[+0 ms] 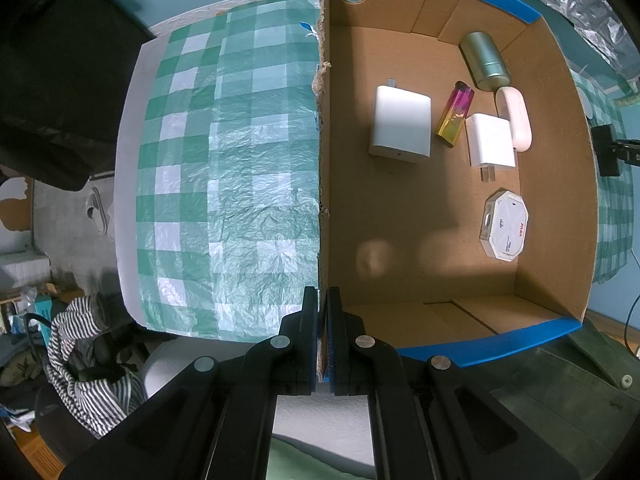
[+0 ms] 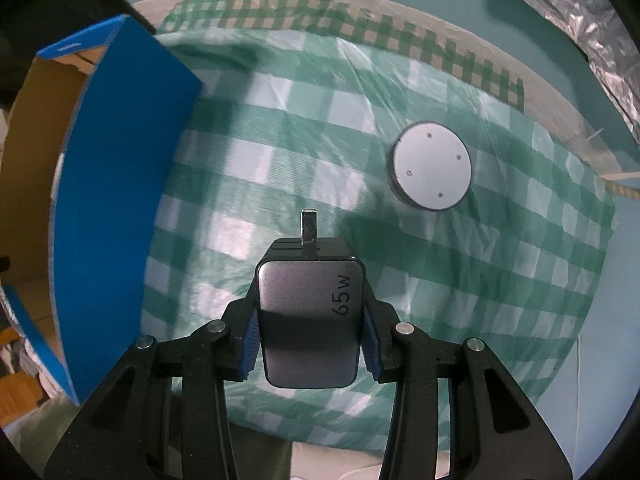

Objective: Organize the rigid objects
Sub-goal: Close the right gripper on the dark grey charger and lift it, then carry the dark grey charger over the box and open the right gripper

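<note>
My left gripper (image 1: 323,300) is shut on the near-left wall of the cardboard box (image 1: 322,160). Inside the box lie a large white charger (image 1: 400,126), a pink-yellow lighter (image 1: 454,114), a small white charger (image 1: 491,140), a pinkish-white case (image 1: 515,118), a green-gold cylinder (image 1: 485,60) and a white octagonal device (image 1: 505,224). My right gripper (image 2: 310,280) is shut on a grey 65W charger (image 2: 310,316), held above the checked cloth, prongs forward. A white round disc (image 2: 431,166) lies on the cloth ahead to the right. The box's blue outer wall (image 2: 116,200) stands to the left.
The green-and-white checked cloth (image 1: 224,168) covers the table left of the box. Striped fabric (image 1: 88,360) and clutter lie below the table edge. Crinkled silver foil (image 2: 580,32) lies at the far right. The right gripper's tip (image 1: 610,152) shows beyond the box's right wall.
</note>
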{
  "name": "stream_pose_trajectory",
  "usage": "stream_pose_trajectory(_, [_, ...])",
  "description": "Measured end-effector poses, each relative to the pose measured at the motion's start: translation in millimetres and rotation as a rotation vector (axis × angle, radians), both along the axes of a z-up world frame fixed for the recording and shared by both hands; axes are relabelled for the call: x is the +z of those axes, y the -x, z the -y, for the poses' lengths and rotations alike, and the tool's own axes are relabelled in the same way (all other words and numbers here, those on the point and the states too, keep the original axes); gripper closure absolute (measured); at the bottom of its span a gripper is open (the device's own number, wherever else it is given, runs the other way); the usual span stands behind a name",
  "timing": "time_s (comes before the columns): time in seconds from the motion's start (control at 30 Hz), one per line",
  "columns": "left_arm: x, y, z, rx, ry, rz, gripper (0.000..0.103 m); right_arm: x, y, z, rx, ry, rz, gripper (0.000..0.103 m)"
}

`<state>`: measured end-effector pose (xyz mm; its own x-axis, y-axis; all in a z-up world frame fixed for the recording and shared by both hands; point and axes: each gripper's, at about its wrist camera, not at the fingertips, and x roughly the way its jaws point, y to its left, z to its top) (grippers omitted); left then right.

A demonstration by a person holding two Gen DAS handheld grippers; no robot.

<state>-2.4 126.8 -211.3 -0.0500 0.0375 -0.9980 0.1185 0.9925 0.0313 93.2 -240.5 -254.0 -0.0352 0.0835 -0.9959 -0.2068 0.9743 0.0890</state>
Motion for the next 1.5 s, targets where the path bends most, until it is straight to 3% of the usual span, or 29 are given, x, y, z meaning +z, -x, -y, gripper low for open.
stream_pose_trajectory(0.4, [0, 0, 0, 0.0, 0.002, 0.0, 0.099, 39, 5, -30, 0.045, -0.029, 0.055, 0.062])
stream_pose_trajectory(0.97, [0, 0, 1, 0.002, 0.004, 0.001, 0.099, 94, 6, -112, 0.198, -0.098, 0.145, 0.062])
stream_pose_trajectory(1.17, [1, -1, 1, 0.002, 0.005, 0.002, 0.099, 98, 6, -138, 0.24, -0.11, 0.15, 0.062])
stream_pose_trajectory(1.5, [1, 0, 1, 0.001, 0.005, 0.003, 0.099, 78, 9, -171, 0.278, -0.104, 0.117, 0.062])
